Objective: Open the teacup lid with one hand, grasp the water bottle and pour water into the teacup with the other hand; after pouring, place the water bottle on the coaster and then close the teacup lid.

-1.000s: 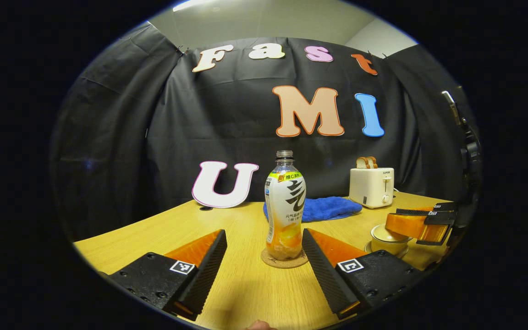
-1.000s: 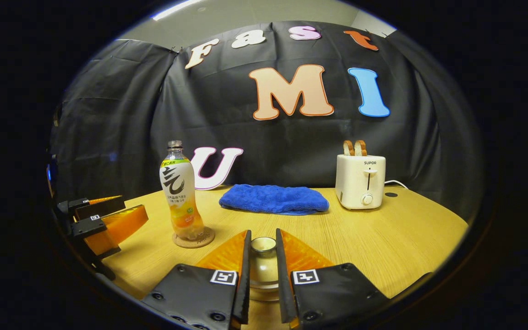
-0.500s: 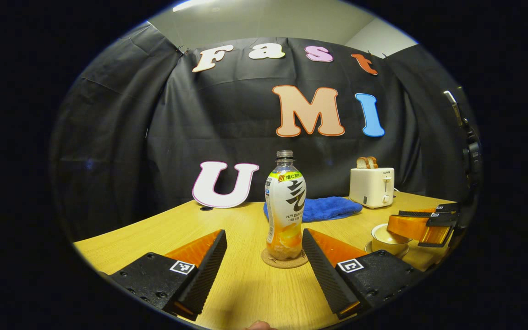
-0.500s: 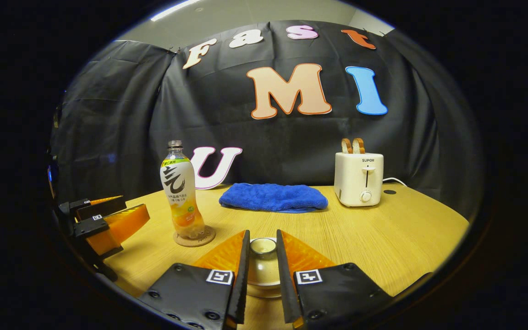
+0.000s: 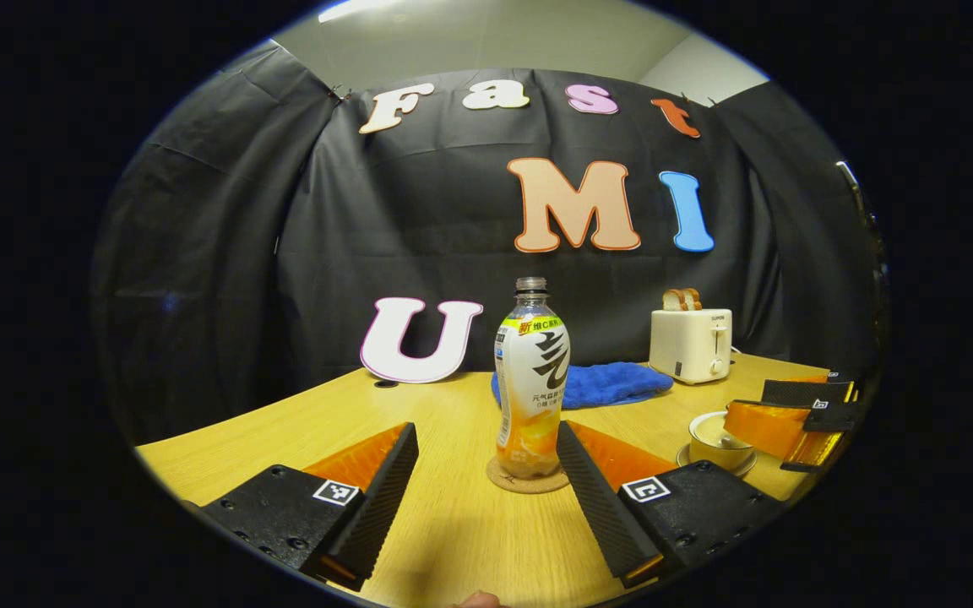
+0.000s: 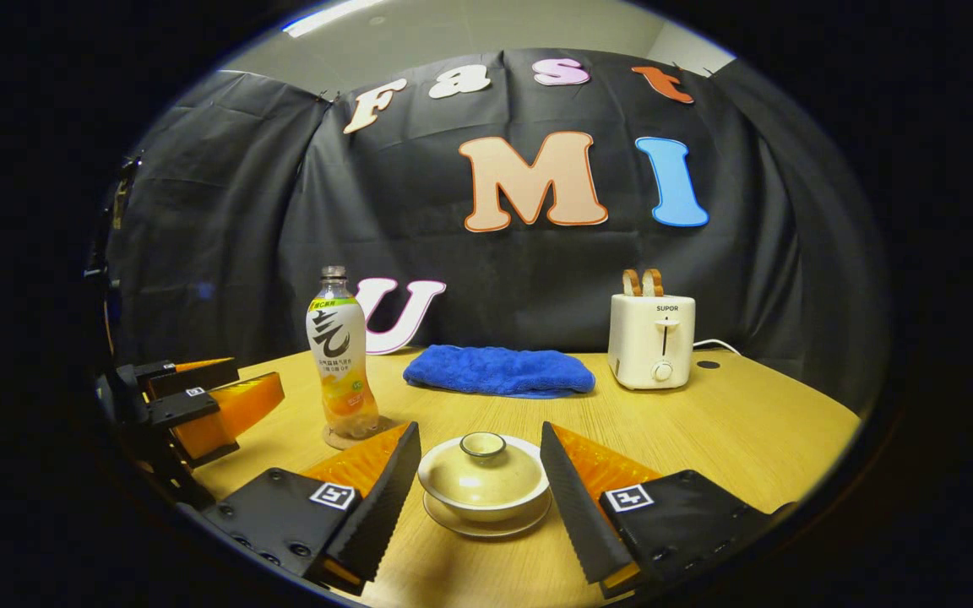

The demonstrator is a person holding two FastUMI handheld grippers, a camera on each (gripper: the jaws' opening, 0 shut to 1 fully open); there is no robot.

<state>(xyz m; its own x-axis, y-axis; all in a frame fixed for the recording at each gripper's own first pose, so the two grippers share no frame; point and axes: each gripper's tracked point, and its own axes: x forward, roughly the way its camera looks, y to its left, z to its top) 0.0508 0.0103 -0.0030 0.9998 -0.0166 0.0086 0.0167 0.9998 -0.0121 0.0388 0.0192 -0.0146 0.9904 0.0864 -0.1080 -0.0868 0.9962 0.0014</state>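
Observation:
The lidded cream teacup [image 6: 484, 483] sits on its saucer between the fingers of my right gripper [image 6: 479, 431], which is open and touches neither side. The lid, with its round knob [image 6: 484, 444], rests on the cup. A capless water bottle [image 5: 531, 380], part full of orange drink, stands upright on a round cork coaster [image 5: 525, 481]. My left gripper [image 5: 485, 432] is open, just short of the bottle. The teacup [image 5: 719, 432] and the right gripper [image 5: 748, 405] appear at the right of the left gripper view. The bottle [image 6: 341, 363] and the left gripper [image 6: 246, 384] appear at the left of the right gripper view.
A folded blue cloth [image 6: 499, 371] lies at the back of the wooden table [image 6: 748, 439]. A white toaster [image 6: 651, 340] with two bread slices stands at the back right, its cord trailing off to the right.
My right gripper was shut on the lid knob; it has opened and drawn back, leaving the lid on the cup. The left gripper and bottle have barely moved.

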